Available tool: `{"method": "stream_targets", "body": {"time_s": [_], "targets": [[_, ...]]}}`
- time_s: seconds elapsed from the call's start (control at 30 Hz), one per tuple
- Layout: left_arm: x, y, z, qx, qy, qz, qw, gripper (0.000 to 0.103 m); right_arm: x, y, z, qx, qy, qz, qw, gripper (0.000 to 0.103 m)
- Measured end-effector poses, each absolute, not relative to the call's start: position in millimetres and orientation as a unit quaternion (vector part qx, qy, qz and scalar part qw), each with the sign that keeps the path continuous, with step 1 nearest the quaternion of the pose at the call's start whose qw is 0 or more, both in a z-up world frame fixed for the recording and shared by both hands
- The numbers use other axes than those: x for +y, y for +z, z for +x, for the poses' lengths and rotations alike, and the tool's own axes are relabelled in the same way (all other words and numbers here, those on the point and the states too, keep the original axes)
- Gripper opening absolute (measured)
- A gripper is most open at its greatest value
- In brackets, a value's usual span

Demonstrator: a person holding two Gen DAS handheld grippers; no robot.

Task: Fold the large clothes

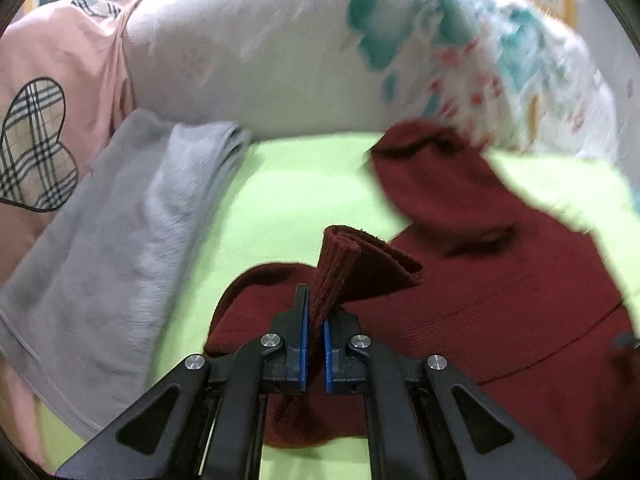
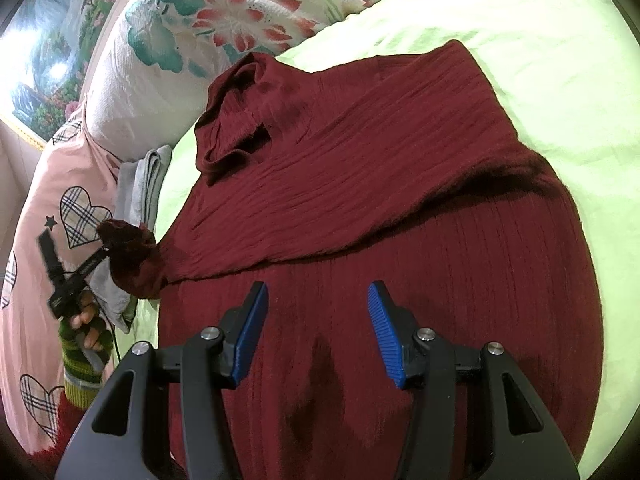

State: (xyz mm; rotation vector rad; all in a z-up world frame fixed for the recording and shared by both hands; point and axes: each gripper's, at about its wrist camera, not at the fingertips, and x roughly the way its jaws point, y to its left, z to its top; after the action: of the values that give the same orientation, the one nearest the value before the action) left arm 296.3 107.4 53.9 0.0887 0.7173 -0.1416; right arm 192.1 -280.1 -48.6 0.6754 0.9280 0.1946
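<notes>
Left tool [image 1: 315,320] pinches the maroon sweater [image 2: 360,208] cuff; right tool [image 2: 316,320] hovers half-open, empty. Carry the sleeve toward three o'clock, flat across the body.

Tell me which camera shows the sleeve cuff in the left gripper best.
The left wrist view: the cuff fills the centre, pinched between the left gripper jaws, its folded edge clear. The right wrist view shows it small at the left edge, bunched at the gripper's tip above the grey cloth.

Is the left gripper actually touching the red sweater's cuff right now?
Touching. The left wrist view shows the left gripper with its blue pads shut on the red sweater's cuff, cloth pinched between them.
</notes>
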Motion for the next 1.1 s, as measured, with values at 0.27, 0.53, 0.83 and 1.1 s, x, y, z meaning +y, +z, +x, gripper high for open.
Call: {"method": "stream_targets", "body": {"time_s": [0.27,0.53,0.83,1.1], "targets": [[-36,39,284,0.346,-0.154,-0.019,0.925,0.004,-298,-41,179,0.420,0.086,0.337,0.838,0.053],[-147,-31,279,0.398,-0.199,0.076,0.892,0.021,-328,-37,167,0.411,0.063,0.347,0.841,0.053],[-96,-22,209,0.370,-0.207,0.093,0.901,0.061,-313,-34,188,0.410,0.087,0.342,0.841,0.054],[20,-27,195,0.388,-0.077,0.040,0.918,0.062,-278,-26,252,0.429,0.137,0.305,0.839,0.058]]}}
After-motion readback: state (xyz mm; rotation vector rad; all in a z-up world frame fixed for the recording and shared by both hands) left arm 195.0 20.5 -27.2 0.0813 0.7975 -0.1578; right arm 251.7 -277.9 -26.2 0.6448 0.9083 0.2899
